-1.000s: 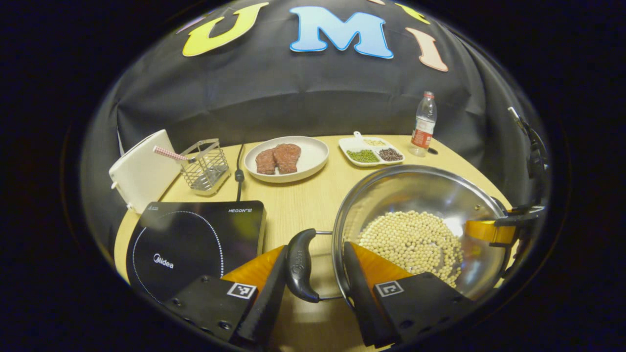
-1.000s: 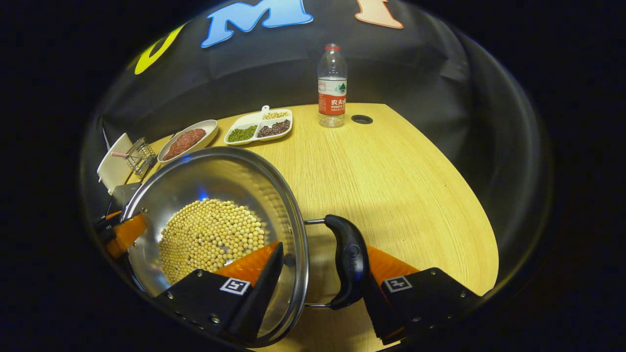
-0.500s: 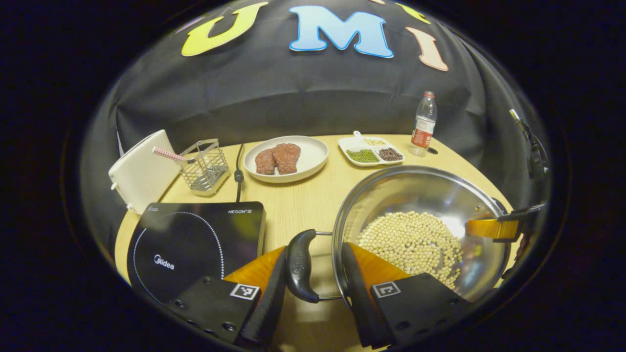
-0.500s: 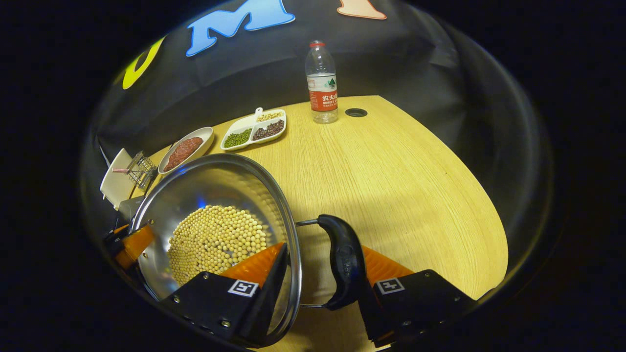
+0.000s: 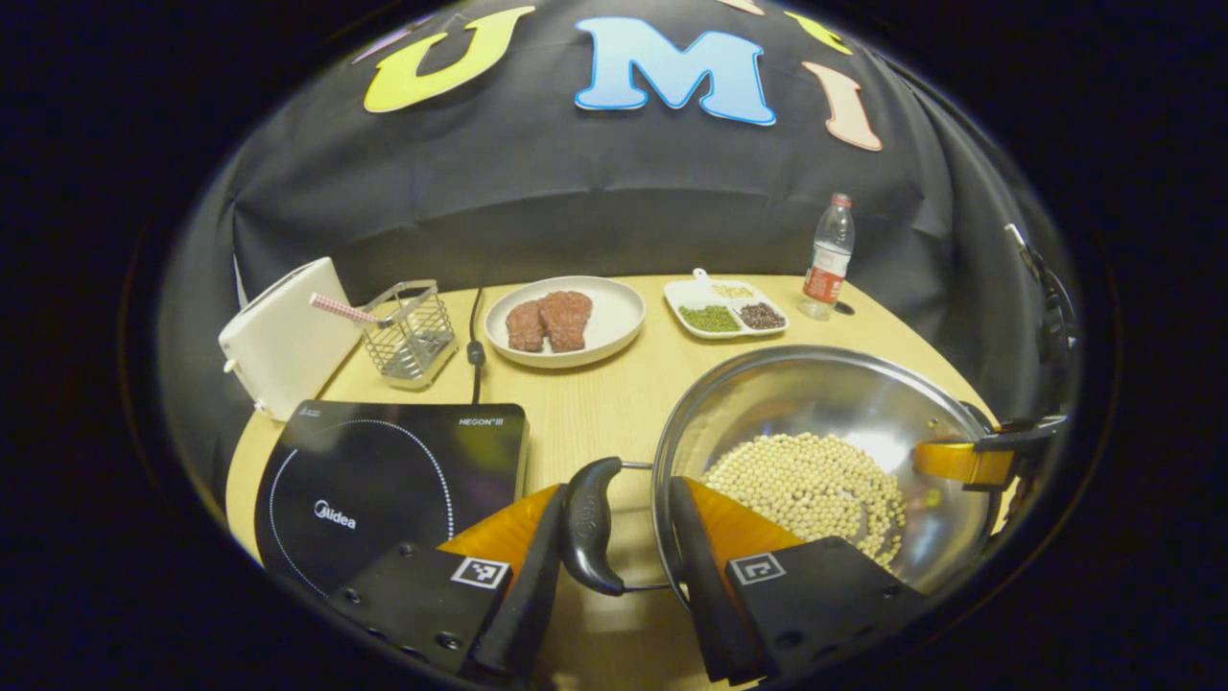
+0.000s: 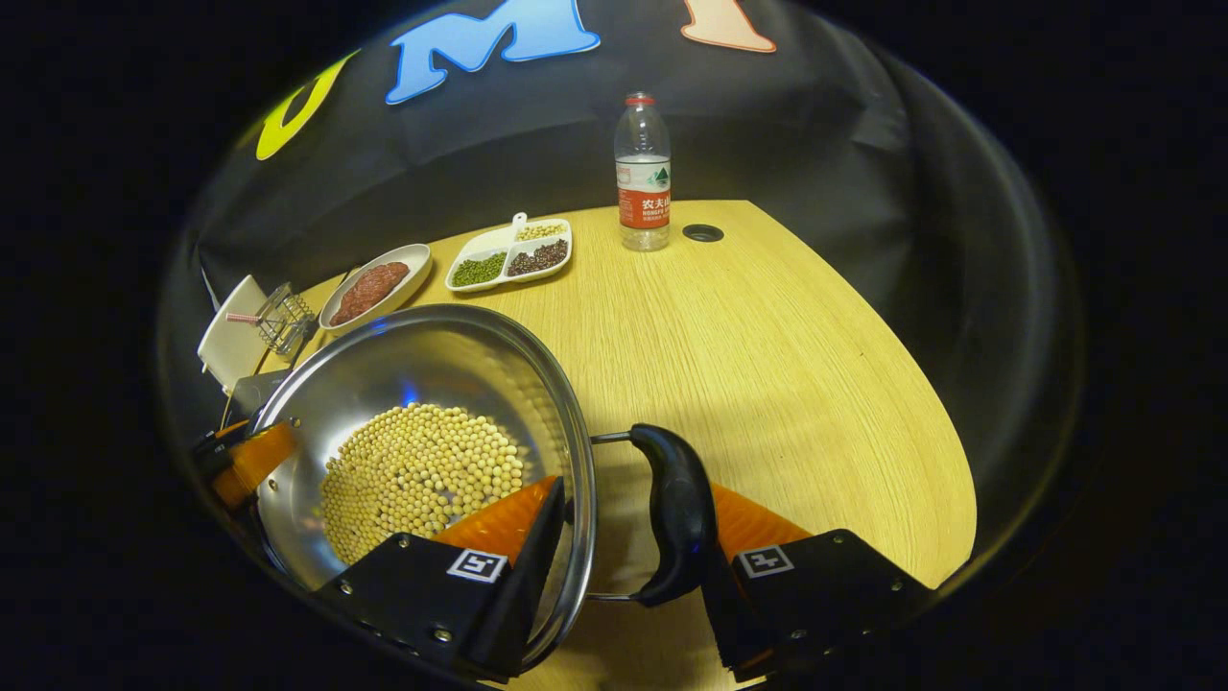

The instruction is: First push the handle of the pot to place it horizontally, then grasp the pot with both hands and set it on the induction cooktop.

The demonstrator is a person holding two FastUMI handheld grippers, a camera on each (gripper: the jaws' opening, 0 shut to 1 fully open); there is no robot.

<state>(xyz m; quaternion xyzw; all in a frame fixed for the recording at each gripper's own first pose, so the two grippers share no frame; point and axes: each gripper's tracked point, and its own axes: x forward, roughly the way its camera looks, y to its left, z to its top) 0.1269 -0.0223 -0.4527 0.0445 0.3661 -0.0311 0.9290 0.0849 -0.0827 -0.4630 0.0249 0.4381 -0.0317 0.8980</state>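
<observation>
Left claw [image 5: 614, 561] beside cooktop [image 5: 384, 489]

Both the left gripper [image 5: 609, 561] and right gripper [image 6: 624, 566] are showing black screwed bodies, square coded markers and orange-backed jaws.

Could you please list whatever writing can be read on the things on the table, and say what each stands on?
"Midea": on the induction cooktop, near its front.
"HEGON", followed by a blurred mark: on the cooktop's far right corner.
Water bottle label: too small to read reliably.
Pot handle: embossed mark, blurred.
</observation>
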